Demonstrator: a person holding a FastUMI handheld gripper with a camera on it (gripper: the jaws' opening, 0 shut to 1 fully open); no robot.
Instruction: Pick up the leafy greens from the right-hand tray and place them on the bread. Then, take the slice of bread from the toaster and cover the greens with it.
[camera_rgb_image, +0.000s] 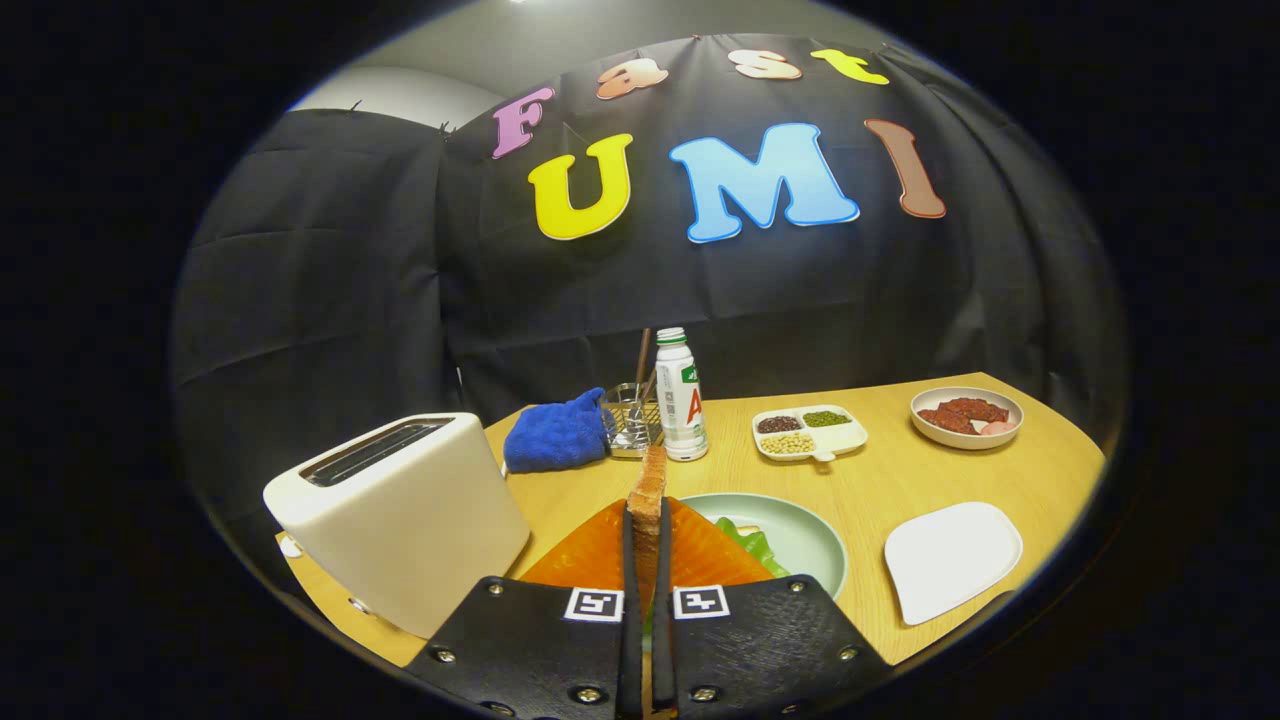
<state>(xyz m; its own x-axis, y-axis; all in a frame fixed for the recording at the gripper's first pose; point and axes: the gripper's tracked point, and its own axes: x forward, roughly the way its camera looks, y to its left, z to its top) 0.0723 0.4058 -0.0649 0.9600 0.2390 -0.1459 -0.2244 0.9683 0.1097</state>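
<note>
My gripper (646, 560) is shut on a slice of bread (648, 490), held on edge between the two orange fingers (590, 555) and sticking up past their tips. Below and just beyond the fingers lies a pale green plate (815, 535) with leafy greens (750, 545) on it, partly hidden by the right finger. The bread under the greens is hidden. A white toaster (400, 515) stands left of the fingers, its slot dark and seemingly vacant.
A white square tray (950, 555) lies to the right of the plate. Further back stand a blue oven mitt (555, 432), a wire rack (632, 420), a bottle (682, 395), a divided dish of beans (810, 432) and a bowl of meat (966, 415).
</note>
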